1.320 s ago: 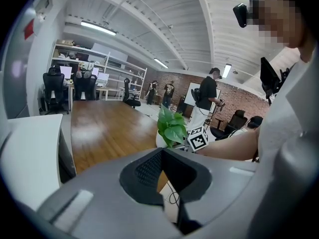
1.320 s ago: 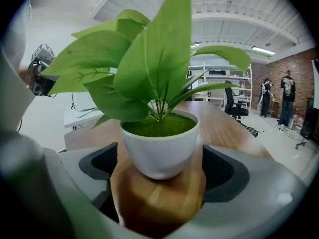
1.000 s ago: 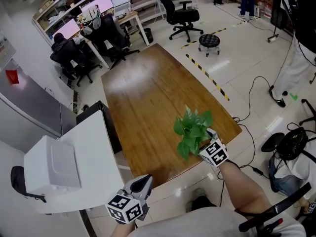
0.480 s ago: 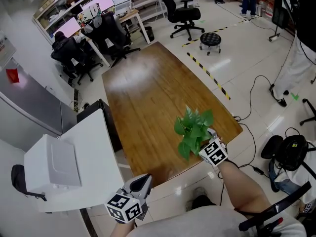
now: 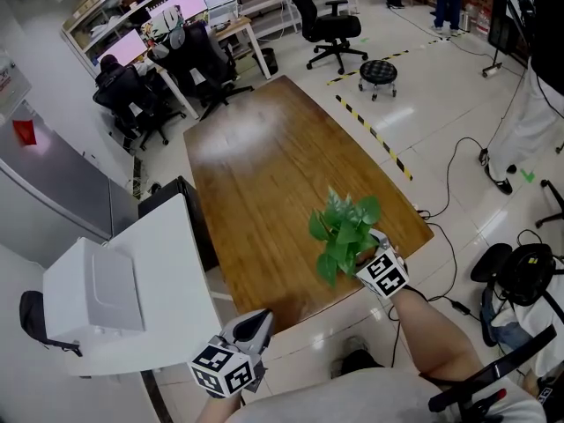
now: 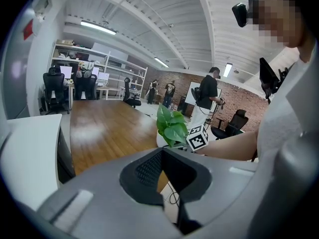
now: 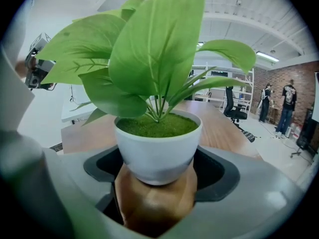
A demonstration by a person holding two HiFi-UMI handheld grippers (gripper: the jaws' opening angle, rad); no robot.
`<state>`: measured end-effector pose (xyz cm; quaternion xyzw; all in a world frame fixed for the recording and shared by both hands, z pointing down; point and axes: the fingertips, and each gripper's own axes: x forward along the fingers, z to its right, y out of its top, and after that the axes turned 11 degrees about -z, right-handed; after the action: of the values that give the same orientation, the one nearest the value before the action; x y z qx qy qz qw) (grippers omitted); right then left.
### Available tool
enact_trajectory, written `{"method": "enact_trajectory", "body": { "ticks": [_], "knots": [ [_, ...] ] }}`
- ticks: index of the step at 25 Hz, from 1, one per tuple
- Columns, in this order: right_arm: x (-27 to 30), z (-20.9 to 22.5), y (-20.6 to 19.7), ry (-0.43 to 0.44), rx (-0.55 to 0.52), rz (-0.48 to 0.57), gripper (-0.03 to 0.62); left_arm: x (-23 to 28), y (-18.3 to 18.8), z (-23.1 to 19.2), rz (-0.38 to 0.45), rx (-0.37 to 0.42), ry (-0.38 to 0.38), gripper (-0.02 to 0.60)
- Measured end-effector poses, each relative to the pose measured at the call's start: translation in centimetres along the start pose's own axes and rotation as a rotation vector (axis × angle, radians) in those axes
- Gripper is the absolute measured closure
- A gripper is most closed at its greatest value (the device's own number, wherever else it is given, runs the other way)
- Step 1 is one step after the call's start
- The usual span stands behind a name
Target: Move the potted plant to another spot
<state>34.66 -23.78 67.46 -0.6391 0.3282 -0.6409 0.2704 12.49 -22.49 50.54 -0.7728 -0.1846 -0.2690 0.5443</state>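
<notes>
Potted plant (image 5: 345, 232) at the start of its move, seen from beside the counter (image 5: 264, 174). The plant stands upright on the wooden top near the near right corner, at about five o'clock of the surface, close to the edge. The right gripper (image 7: 157, 169) reaches in from five o'clock. Its jaws have just been closing with the white pot (image 7: 157, 151) between them, and they now pinch the pot on its lower half, one dark pad on each side. The pot's base appears to rest on the wood, so the lift has probably not begun. The left gripper (image 5: 250, 328) hangs off the counter at seven o'clock, jaws pressed together on nothing, well apart from the plant.

To do this step well, the grip probably needs to be firm before any rise, since the smooth pot narrows downward and could slide. A straight, level lift would keep the soil in and the pot upright. The leaves (image 7: 149, 49) fill the right gripper view, so the set-down is best judged from the head view. The bare wood toward eleven o'clock offers room, away from the edge.
</notes>
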Motion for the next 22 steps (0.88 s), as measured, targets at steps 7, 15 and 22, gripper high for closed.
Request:
{"method": "enact_trajectory", "body": {
  "ticks": [7,15,22],
  "knots": [
    [-0.5,-0.2,1.2,0.006,-0.014,0.022,0.152,-0.2,0.2,0.1,0.013,-0.002,0.006,0.588],
    [-0.2,-1.3,4.0,0.040,-0.043,0.041,0.152,-1.8,0.3,-0.7,0.045,-0.030,0.051,0.588],
    [1.0,-4.0,7.1,0.106,-0.058,0.064,0.152,-4.5,-0.7,-2.3,0.089,-0.086,0.130,0.588]
  ]
}}
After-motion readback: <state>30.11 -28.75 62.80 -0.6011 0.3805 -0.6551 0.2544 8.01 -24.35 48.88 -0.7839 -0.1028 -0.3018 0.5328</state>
